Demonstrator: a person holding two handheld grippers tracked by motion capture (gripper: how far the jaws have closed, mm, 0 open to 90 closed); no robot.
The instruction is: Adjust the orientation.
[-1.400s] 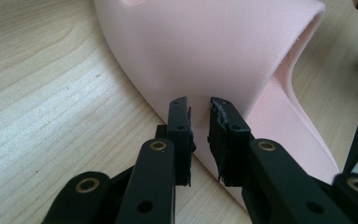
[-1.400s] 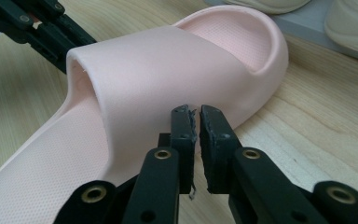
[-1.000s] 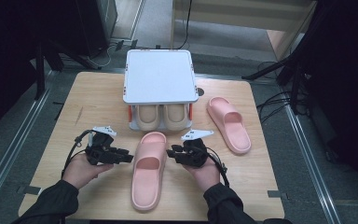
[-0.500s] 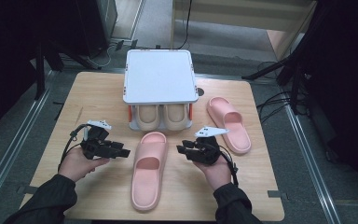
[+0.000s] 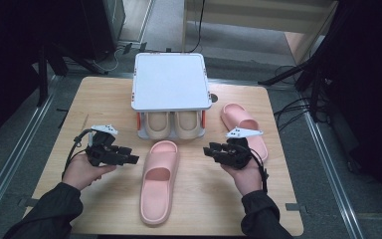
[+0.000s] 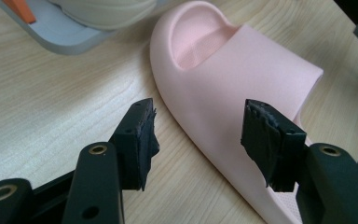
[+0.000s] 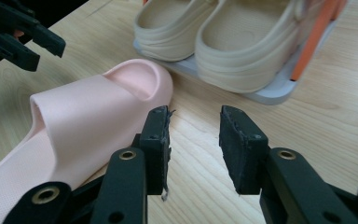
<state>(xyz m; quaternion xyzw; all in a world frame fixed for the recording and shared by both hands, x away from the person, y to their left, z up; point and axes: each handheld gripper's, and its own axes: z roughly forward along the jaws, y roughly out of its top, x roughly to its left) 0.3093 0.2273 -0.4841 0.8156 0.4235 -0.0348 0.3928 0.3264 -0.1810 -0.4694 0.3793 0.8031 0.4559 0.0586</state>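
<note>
The left tongs (image 5: 132,159) are hovering just left of the pink slipper (image 5: 158,181) lying in the middle of the bench (image 5: 104,94), held in the person's left hand (image 5: 82,172). Their jaws have just been opening and are now standing released; in the left gripper view the left tongs (image 6: 198,126) are framing the slipper's (image 6: 228,88) near edge, with one pad over bare wood and the other over the pink strap, neither pressing on it. The right tongs (image 5: 210,149) are sitting just right of the same slipper, in the right hand (image 5: 246,174), and their jaws have also just been opening a little. In the right gripper view the right tongs (image 7: 193,140) are gaping over bare bench with nothing between them, the slipper (image 7: 74,126) lying just beside one jaw.

The slipper is lying flat, toe pointing toward the grey shoe rack (image 5: 169,82) at the back of the bench, its toe nearly reaching the rack's base. A pair of beige clogs (image 5: 174,124) is resting on the rack's lower shelf. A second pink slipper (image 5: 238,119) is lying to the right of the rack, partly behind the right tongs.
</note>
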